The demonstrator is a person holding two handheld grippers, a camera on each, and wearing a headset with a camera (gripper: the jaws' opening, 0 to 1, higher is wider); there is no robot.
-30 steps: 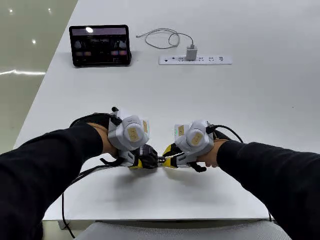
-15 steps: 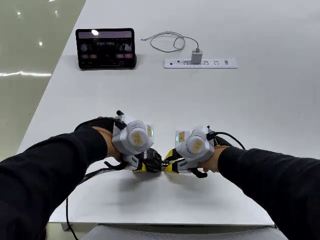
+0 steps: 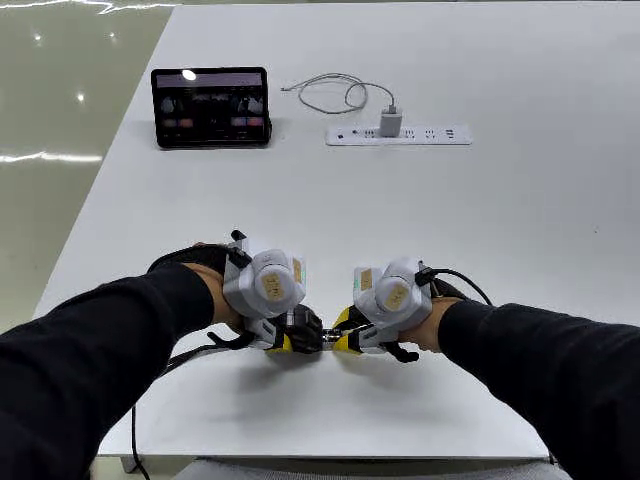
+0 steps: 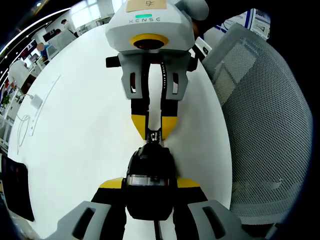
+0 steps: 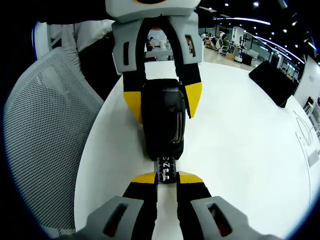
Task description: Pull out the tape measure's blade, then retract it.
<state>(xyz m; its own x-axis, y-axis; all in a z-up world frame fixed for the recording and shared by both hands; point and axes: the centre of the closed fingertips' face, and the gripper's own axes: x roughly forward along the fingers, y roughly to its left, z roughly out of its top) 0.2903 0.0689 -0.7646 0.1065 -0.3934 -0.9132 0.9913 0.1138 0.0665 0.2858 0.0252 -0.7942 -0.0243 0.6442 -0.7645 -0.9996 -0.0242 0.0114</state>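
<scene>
**Tape measure held between two grippers, near edge of the table.** The left gripper (image 4: 150, 186) is closed around the black case of the tape measure (image 5: 162, 117), one yellow-tipped jaw on each flat side. The right gripper (image 5: 166, 179) is pinched shut on the blade (image 5: 165, 165), close to the case mouth. Only a short printed stretch of blade is exposed between them. The case sits low over the white table (image 3: 500, 250), centred left to right, though the head view is too coarse to tell whether it touches the surface.

*Handling.* The case looks compact, rigid and fairly dense, so a grip across its broad sides should hold. The blade is thin, springy steel with slick faces. It is best gripped flat near the end hook, and it will probably snap back if released suddenly.

*Clearance.* The table's near edge lies just behind both grippers, and a mesh chair (image 4: 265, 140) stands beyond it. Open surface extends well to the left and right, which gives room for a sideways pull. The tablet (image 3: 210, 105), power strip (image 3: 398, 134) and charger cable (image 3: 330, 95) lie at the far side, well apart from the work.
</scene>
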